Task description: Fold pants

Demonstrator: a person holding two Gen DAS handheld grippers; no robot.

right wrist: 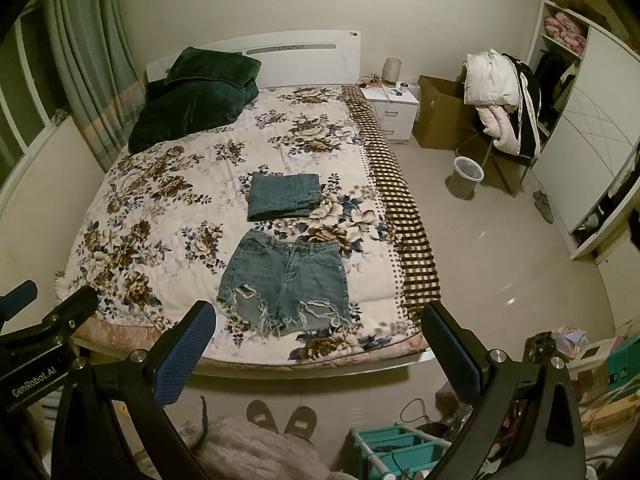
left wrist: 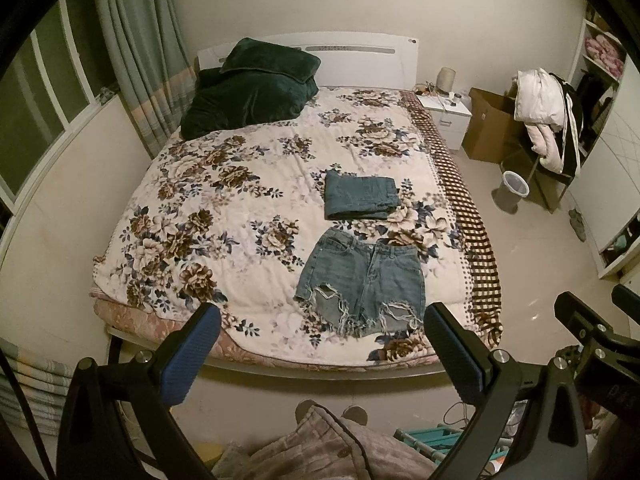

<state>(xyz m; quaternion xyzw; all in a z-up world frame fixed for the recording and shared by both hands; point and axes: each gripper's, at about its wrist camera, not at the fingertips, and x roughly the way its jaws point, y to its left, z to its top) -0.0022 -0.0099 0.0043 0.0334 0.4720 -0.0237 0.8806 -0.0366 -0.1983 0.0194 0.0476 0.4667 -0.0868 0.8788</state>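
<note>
Both the left gripper point(left wrist: 322, 354) and right gripper point(right wrist: 320, 354) were held released, well apart from the frayed blue denim shorts point(right wrist: 286, 280). A snag on the torn hems could be risked.

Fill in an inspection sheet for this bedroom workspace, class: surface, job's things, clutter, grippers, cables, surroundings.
Surface: floral bedspread, lying flat.
Job's things: ripped denim shorts spread flat near the foot; folded jeans just beyond, apart.
Clutter: dark green blanket heaped at the headboard.
Grippers: left gripper and right gripper open, above the bed's foot, holding nothing.
Cables: black cord on the floor.
Surroundings: nightstand, cardboard box, waste bin, clothes-piled chair.
</note>
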